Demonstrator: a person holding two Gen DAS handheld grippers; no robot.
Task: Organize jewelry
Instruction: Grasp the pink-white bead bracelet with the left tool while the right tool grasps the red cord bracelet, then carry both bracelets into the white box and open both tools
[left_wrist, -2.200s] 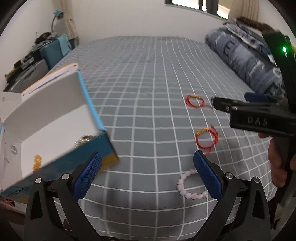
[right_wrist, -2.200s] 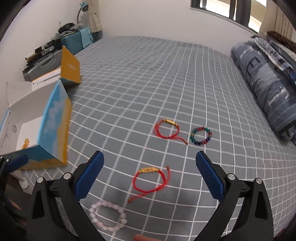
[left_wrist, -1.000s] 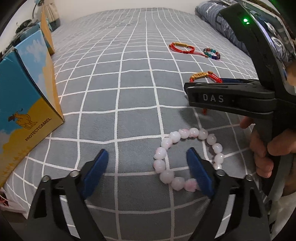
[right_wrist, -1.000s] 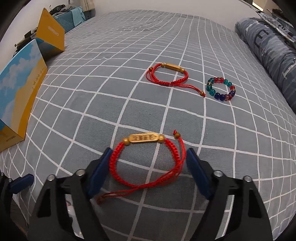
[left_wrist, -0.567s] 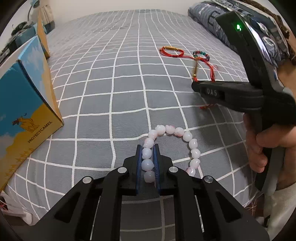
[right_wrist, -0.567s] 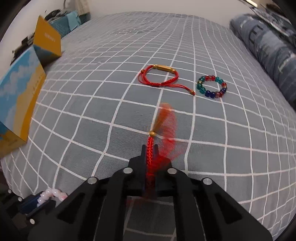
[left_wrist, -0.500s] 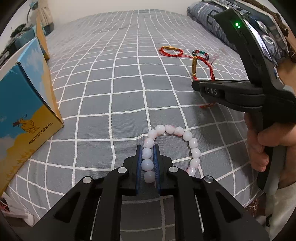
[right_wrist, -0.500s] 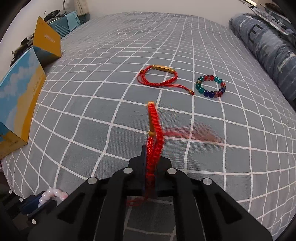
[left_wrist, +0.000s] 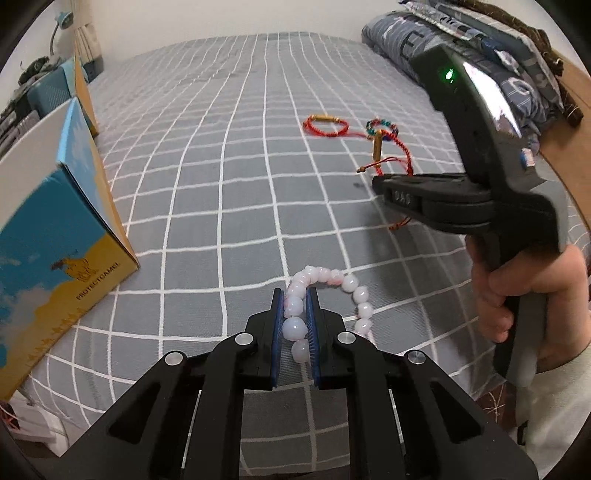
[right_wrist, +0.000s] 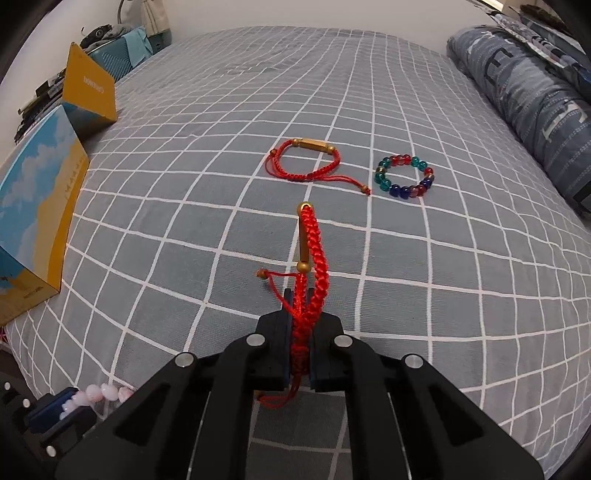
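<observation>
My left gripper (left_wrist: 295, 314) is shut on a pink bead bracelet (left_wrist: 325, 284), which hangs lifted just above the grey checked bedspread (left_wrist: 221, 184). My right gripper (right_wrist: 301, 306) is shut on a red cord bracelet (right_wrist: 312, 240) with a gold tube, held upright above the bed; it also shows in the left wrist view (left_wrist: 388, 155). A second red cord bracelet (right_wrist: 306, 162) and a coloured glass bead bracelet (right_wrist: 404, 177) lie flat further up the bed. The open blue and yellow box (left_wrist: 55, 229) stands at the left.
The box's raised flap (right_wrist: 88, 88) stands at the far left. A folded blue quilt (right_wrist: 528, 85) lies along the right side of the bed. Bags and clutter (left_wrist: 33, 88) sit beyond the bed's left edge.
Both grippers closed on their bracelets about a second ago and have since lifted them off the bedspread; the red bracelet now stands upright in the right jaws.
</observation>
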